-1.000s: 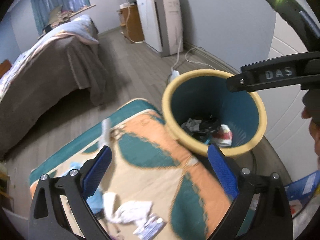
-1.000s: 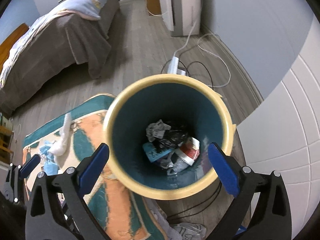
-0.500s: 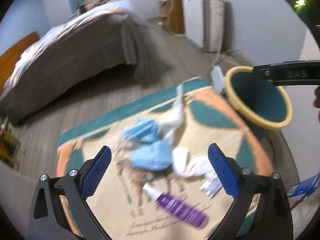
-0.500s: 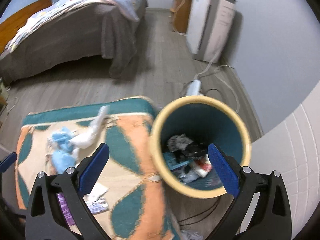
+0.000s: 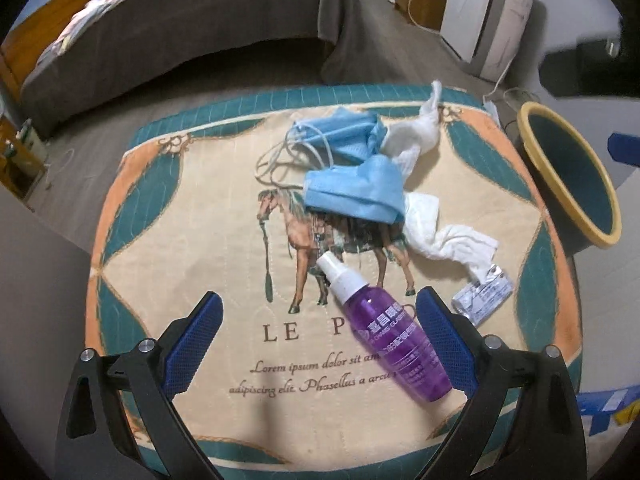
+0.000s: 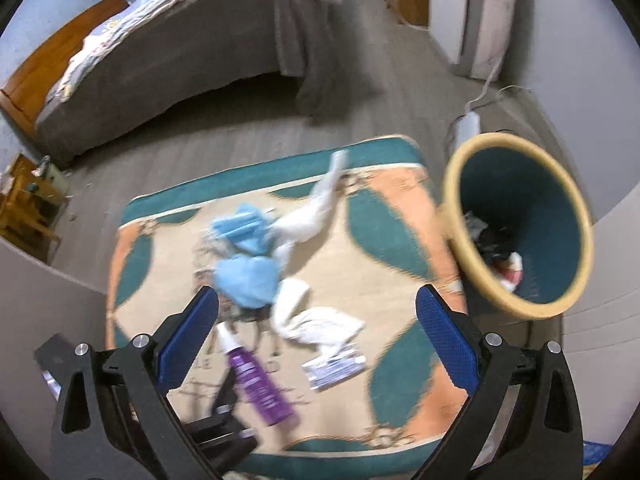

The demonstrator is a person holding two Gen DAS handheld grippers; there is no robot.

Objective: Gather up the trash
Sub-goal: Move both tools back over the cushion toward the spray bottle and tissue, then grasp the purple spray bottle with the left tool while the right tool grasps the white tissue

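Note:
Trash lies on a patterned mat (image 5: 192, 216): a purple spray bottle (image 5: 390, 330), two blue face masks (image 5: 354, 192), crumpled white tissues (image 5: 448, 236) and a small foil packet (image 5: 482, 294). My left gripper (image 5: 318, 334) is open and empty just above the mat, its right finger beside the bottle. A teal bin with a yellow rim (image 6: 520, 224) stands at the mat's right edge and holds earlier trash. My right gripper (image 6: 316, 338) is open and empty, higher up over the mat (image 6: 400, 240), above the bottle (image 6: 258, 384) and tissues (image 6: 320, 326).
A bed with a grey cover (image 6: 180, 40) stands beyond the mat. A white appliance (image 5: 488, 12) and a power strip with cables (image 6: 468, 124) are by the far wall. Small wooden furniture (image 6: 28, 196) sits at the left.
Both grippers have swung left, away from the bin and over the mat. The left one has dropped low, close to the purple bottle. Both stay open and empty.

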